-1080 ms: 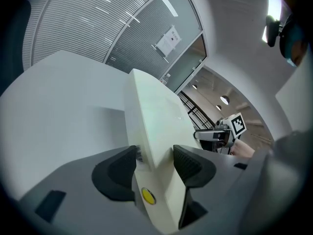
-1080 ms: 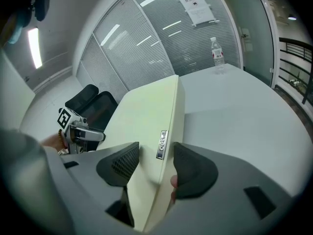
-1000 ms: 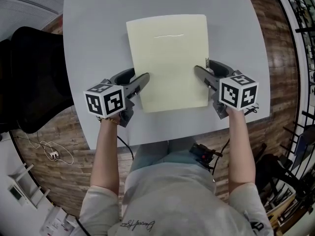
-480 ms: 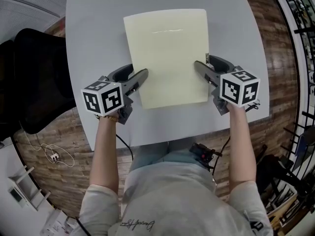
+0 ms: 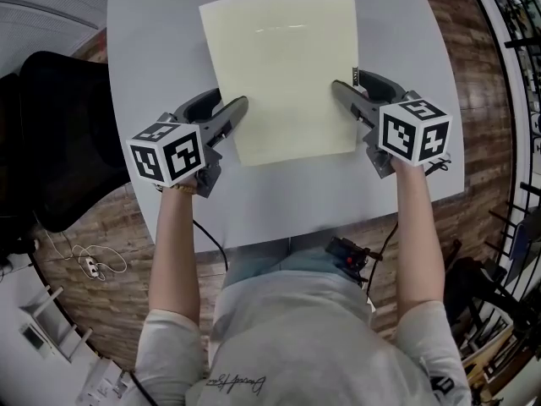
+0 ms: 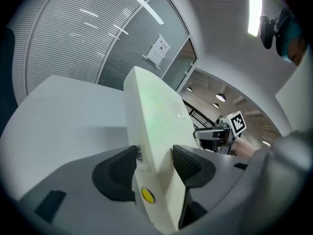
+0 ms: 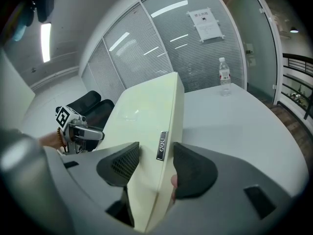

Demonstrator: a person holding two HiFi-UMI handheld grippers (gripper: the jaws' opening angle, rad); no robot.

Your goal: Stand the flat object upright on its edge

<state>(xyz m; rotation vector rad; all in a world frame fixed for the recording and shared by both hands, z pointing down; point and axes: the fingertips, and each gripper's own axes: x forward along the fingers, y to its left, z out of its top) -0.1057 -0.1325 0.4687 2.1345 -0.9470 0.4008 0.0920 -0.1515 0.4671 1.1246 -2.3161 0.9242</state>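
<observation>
Tongs were seen on both sides of a flat cream board (image 5: 283,70) in the head view. The left tongs (image 5: 221,112) were set on its left long edge and the right tongs (image 5: 359,91) on its right long edge, both near the end closest to the person. The board was shown over a grey surface (image 5: 161,32), square to the person, with a black chair (image 5: 59,134) left of the surface and wooden floor (image 5: 482,100) around it. A marker cube (image 5: 169,155) was carried behind the left tongs and another cube (image 5: 414,134) behind the right. In the left gripper view, the left tongs were found clenched on the board, one black pad pressed to each face. The board was shown rising edge-on and tilted away from the surface beneath it. A barcode label (image 6: 140,155) and a small yellow dot (image 6: 147,195) were noted on its near side, and the right tongs were visible beyond it. In the right gripper view, the right tongs were likewise found clenched on the board, a pad against each face. A small dark label (image 7: 161,146) was seen on the thin edge between them. A water bottle (image 7: 224,77) was seen standing at the far end of the surface, before a glazed wall bearing a paper notice (image 7: 205,24). Whether the board's near end touched the surface could not be told.
</observation>
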